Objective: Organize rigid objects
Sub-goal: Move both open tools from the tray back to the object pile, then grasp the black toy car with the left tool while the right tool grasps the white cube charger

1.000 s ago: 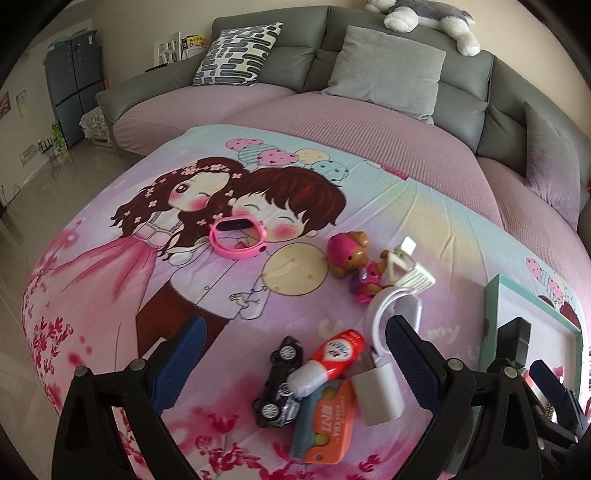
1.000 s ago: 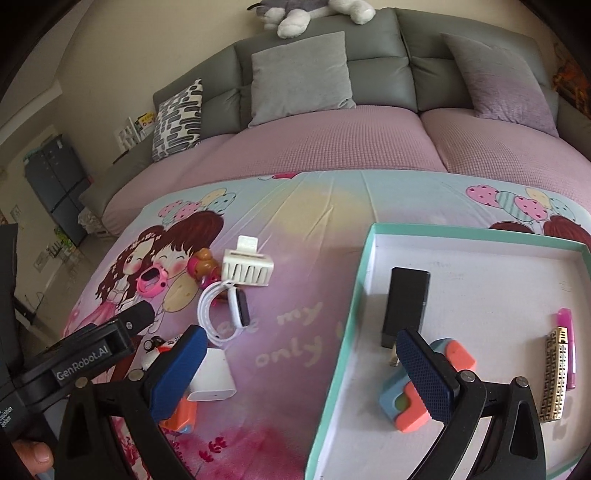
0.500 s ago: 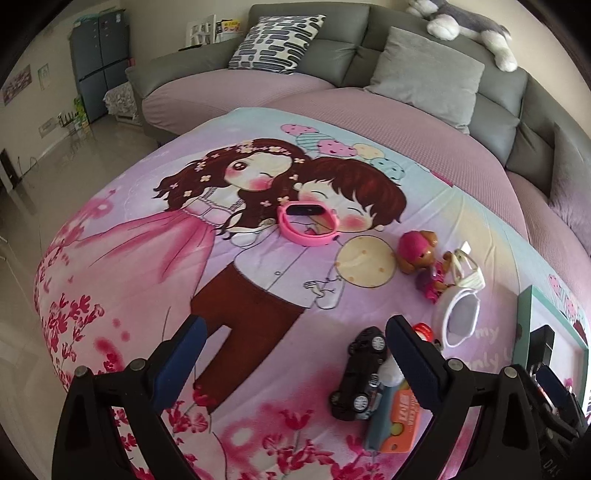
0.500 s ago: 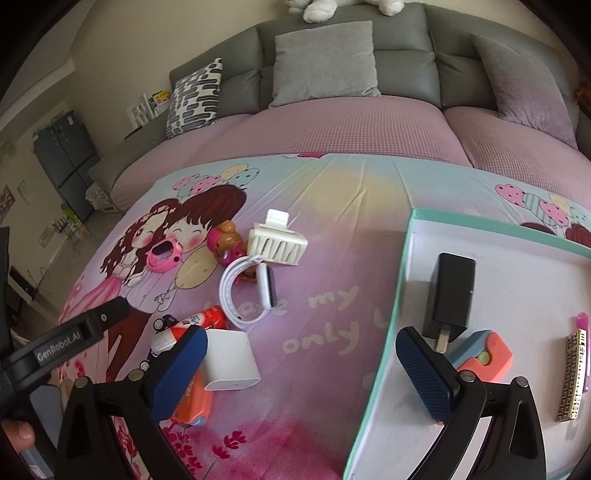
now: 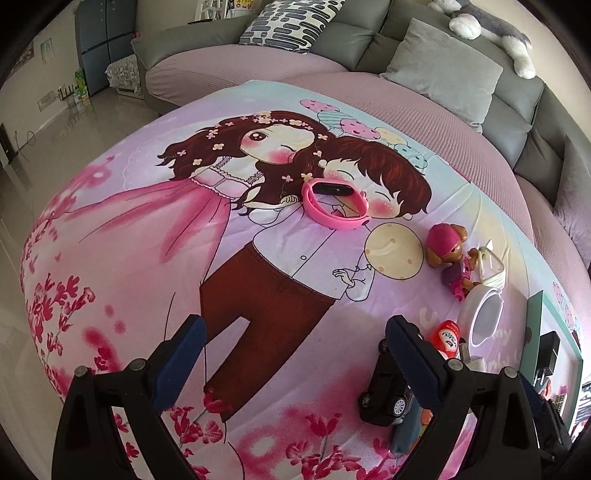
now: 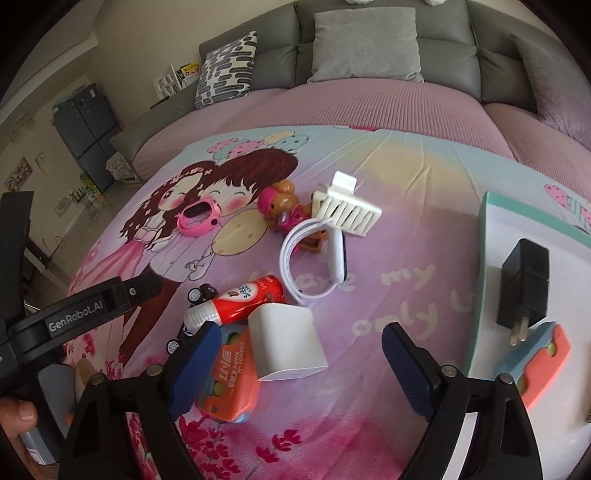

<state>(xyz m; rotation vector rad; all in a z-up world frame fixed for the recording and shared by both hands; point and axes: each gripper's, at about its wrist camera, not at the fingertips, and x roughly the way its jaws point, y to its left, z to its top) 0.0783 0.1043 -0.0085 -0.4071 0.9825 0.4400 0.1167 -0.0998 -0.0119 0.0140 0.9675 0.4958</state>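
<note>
1. Risk: the white charger block (image 6: 286, 341) is wedged against the orange case (image 6: 229, 376) and red tube (image 6: 243, 299); neighbours could be dragged along.
2. Right tool (image 6: 295, 363): held apart, empty, charger between its tips.
3. Left tool (image 5: 295, 356): held apart, empty, over bare bench cloth; toy car (image 5: 386, 387) lies beside its right finger.
4. Tray (image 6: 487, 236) sits to the right.

Your left wrist camera is looking forward and down between the spread fingers of the left gripper (image 5: 295, 354), close over the cartoon-print cloth (image 5: 155, 236), facing the sofa (image 5: 436, 33). Your right wrist camera is looking the same way past the right gripper (image 6: 301, 350), with the white tray (image 6: 484, 236) just right of its right finger. Both views are sharing the pink band (image 5: 334, 205), toy car (image 5: 384, 391) and red tube (image 6: 251, 299).
</note>
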